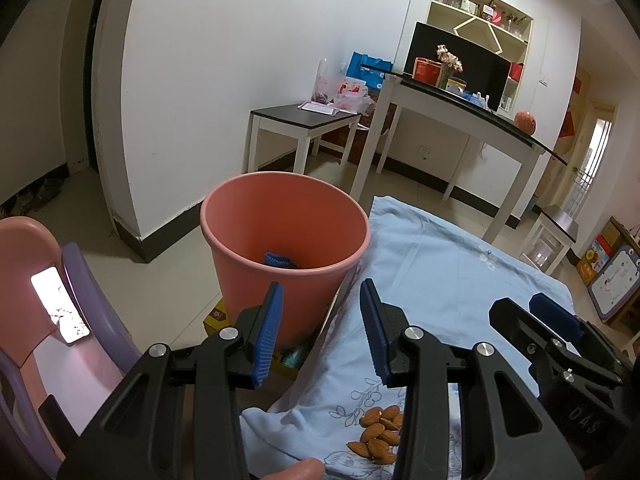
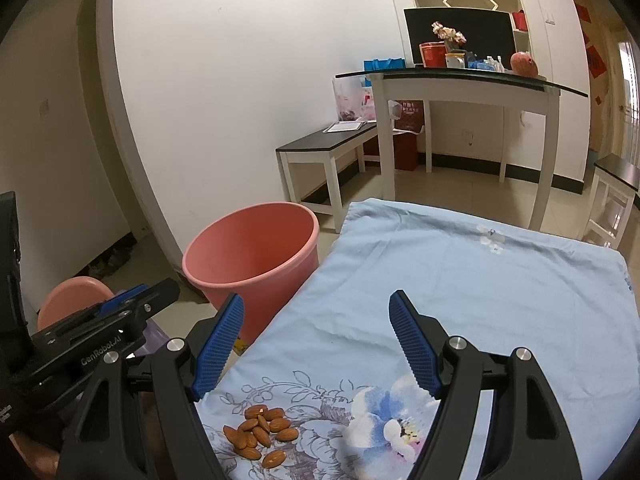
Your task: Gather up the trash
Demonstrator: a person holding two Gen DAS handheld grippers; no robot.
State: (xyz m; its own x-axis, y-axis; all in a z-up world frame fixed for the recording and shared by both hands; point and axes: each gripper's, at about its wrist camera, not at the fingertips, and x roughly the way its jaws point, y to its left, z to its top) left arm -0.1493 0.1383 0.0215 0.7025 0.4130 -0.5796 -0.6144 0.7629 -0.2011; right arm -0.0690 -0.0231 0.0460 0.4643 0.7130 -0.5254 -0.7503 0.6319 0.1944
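Between my two pairs of tongs lies nothing at all right now: the left tongs (image 1: pixel 320 328) stand spread apart and empty, low centre of the left view, and the right tongs (image 2: pixel 316 344) gape wider still, also holding nothing.

Just below both, at the bottom edge of each frame, a small heap of almonds (image 2: pixel 260 434) sits on the blue floral cloth (image 2: pixel 460 280) that covers the table. That heap looks like the trash left to gather. Left of the cloth's edge, mid-frame, stands the pink bin (image 1: pixel 286 240), open-topped, with something blue and ridged (image 1: pixel 276 260) already at its bottom.

Here's the worry: the almonds are small, loose and touching one another, so a pinch may catch one and scatter the rest, or nip the soft cloth and drag it. The bin sits off the cloth's edge, so a nut dropped early would likely land on the floor.

What the blue item in the bin is, I cannot say. My own tongs' frames cut off part of the heap in the left view, and the bin's base is hidden.
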